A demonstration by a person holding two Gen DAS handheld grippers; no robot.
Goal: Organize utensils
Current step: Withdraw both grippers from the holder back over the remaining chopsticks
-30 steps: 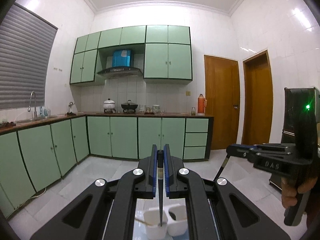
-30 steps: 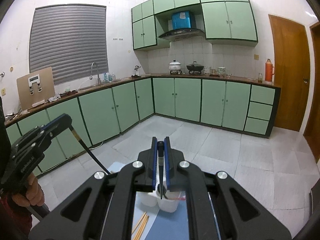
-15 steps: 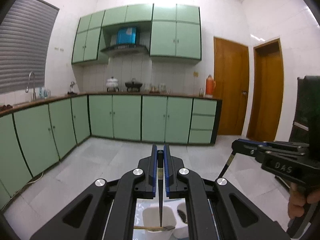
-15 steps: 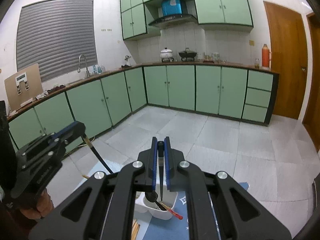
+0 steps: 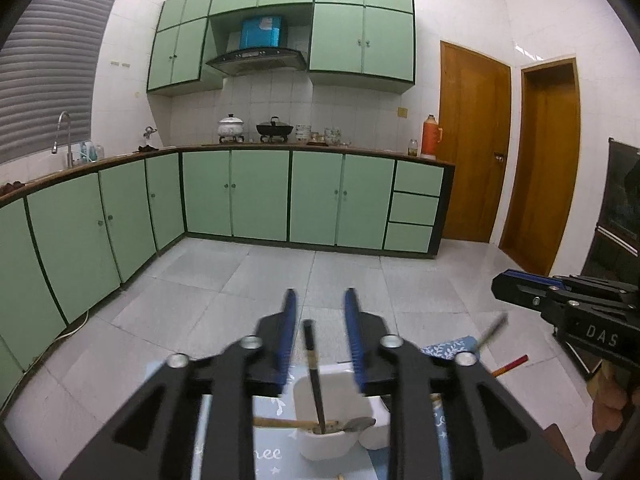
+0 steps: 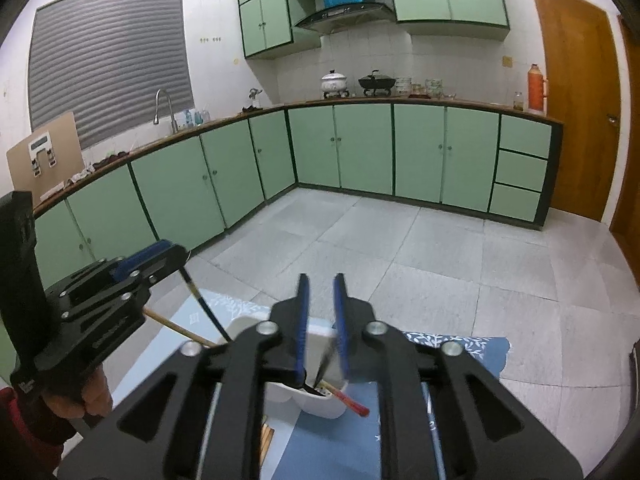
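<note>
My left gripper (image 5: 318, 322) is open just above a white utensil holder (image 5: 332, 440). A dark chopstick (image 5: 314, 372) stands free in the holder's near cup between the jaws, beside a wooden-handled utensil (image 5: 280, 423) and a spoon (image 5: 358, 424). My right gripper (image 6: 321, 308) is open over the same holder (image 6: 320, 404); a blurred dark chopstick (image 6: 326, 364) drops from between its jaws into a cup that holds a red-tipped chopstick (image 6: 352, 402). Each gripper shows in the other's view: the right one (image 5: 560, 308) and the left one (image 6: 120, 280).
The holder sits on a blue patterned mat (image 6: 460, 350) on a tabletop. Loose wooden chopsticks (image 6: 266, 438) lie on the mat beside it. Green cabinets (image 5: 260, 196) line the far walls, wooden doors (image 5: 472, 144) to the right, tiled floor between.
Both grippers have lowered toward the holder and opened. Each has let go of its dark chopstick, which now drops into or stands in a cup.
</note>
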